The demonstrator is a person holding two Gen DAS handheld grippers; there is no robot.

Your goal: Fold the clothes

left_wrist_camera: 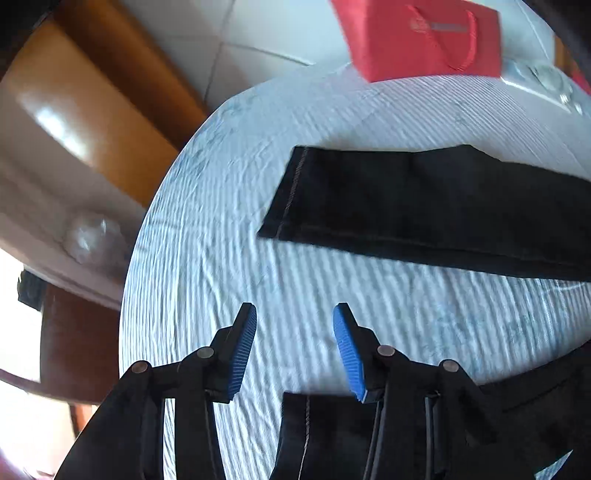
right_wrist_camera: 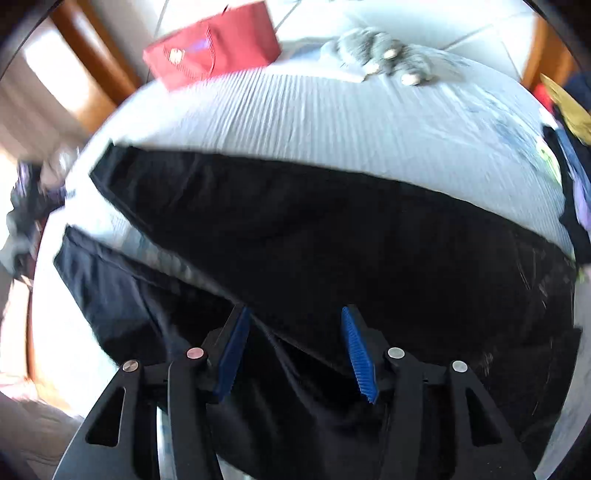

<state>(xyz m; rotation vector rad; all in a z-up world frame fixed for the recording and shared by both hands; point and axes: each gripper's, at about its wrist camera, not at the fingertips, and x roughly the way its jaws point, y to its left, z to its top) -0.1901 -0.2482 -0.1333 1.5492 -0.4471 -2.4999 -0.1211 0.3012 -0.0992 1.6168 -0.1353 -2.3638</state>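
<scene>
Black trousers (right_wrist_camera: 332,240) lay spread flat on a bed with a pale blue striped sheet (left_wrist_camera: 229,206). In the right wrist view the two legs ran toward the left, apart from each other, with a wedge of bare sheet between them, and the wider upper part of the garment filled the lower right of the picture. In the left wrist view one leg lay across the sheet with its stitched hem (left_wrist_camera: 288,195) turned to the left, and the hem of the other leg showed at the bottom, just below the fingers.

The left gripper (left_wrist_camera: 294,321) hung over bare sheet, between the two leg ends. Its blue ribbed pads (left_wrist_camera: 242,354) stood apart and nothing was between them. The right gripper (right_wrist_camera: 295,325) hung over the dark cloth near the place where the legs met. Its pads (right_wrist_camera: 358,354) were also apart; cloth showed behind the gap, but the pads did not press on it.

At the far side of the bed a red paper bag (right_wrist_camera: 214,48) with cord handles lay on the sheet. A grey soft toy (right_wrist_camera: 384,55) lay to the right of it. More clothes (right_wrist_camera: 569,155) were piled at the right edge of the bed. A wooden door frame (left_wrist_camera: 92,110) and a tiled floor (left_wrist_camera: 258,29) showed beyond the bed. Both pictures were blurred.
</scene>
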